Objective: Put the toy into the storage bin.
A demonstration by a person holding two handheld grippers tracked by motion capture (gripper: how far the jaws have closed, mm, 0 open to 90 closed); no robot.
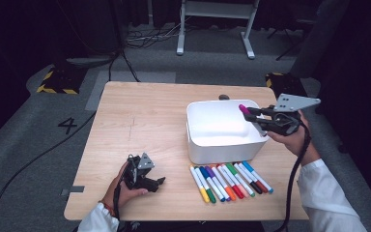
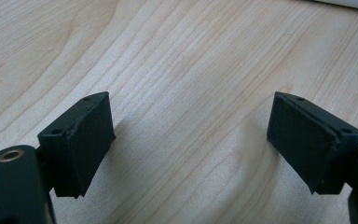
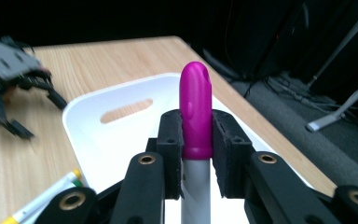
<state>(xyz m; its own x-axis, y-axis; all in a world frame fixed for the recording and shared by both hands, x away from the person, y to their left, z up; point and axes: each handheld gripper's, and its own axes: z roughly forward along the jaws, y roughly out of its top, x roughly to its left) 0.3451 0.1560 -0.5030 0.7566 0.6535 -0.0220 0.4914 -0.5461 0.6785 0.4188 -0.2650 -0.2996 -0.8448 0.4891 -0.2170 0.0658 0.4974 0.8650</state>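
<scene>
High view first: the right gripper (image 1: pixel 252 114) hangs over the right side of the white bin (image 1: pixel 222 130), jaws clamped on a magenta-capped marker (image 1: pixel 245 109) whose cap pokes out above the bin's inside. Most of that marker's barrel is hidden behind the jaws and the hand. On the table (image 1: pixel 140 121), just in front of the bin, lies a row of markers (image 1: pixel 229 181), side by side and touching; I count about ten, though the caps crowd together and the exact number is hard to make out. One bin, one row. To the left of the bin and well apart from it, the left gripper (image 1: pixel 158 182) rests low at the table, its jaws hard to read from here.

Left gripper view: two black pads (image 2: pixel 86 140) stand wide apart over bare wood, nothing between them. A sliver of the bin's white edge is cut off at the top right corner.

Right gripper view: both pads press the marker just below and onto its magenta cap (image 3: pixel 196 112); the white barrel runs down out of frame. Beyond it lies the bin with one slot handle (image 3: pixel 126 110). The left gripper sits blurred at the left edge. Two or so markers peek in bottom left, cut off.
</scene>
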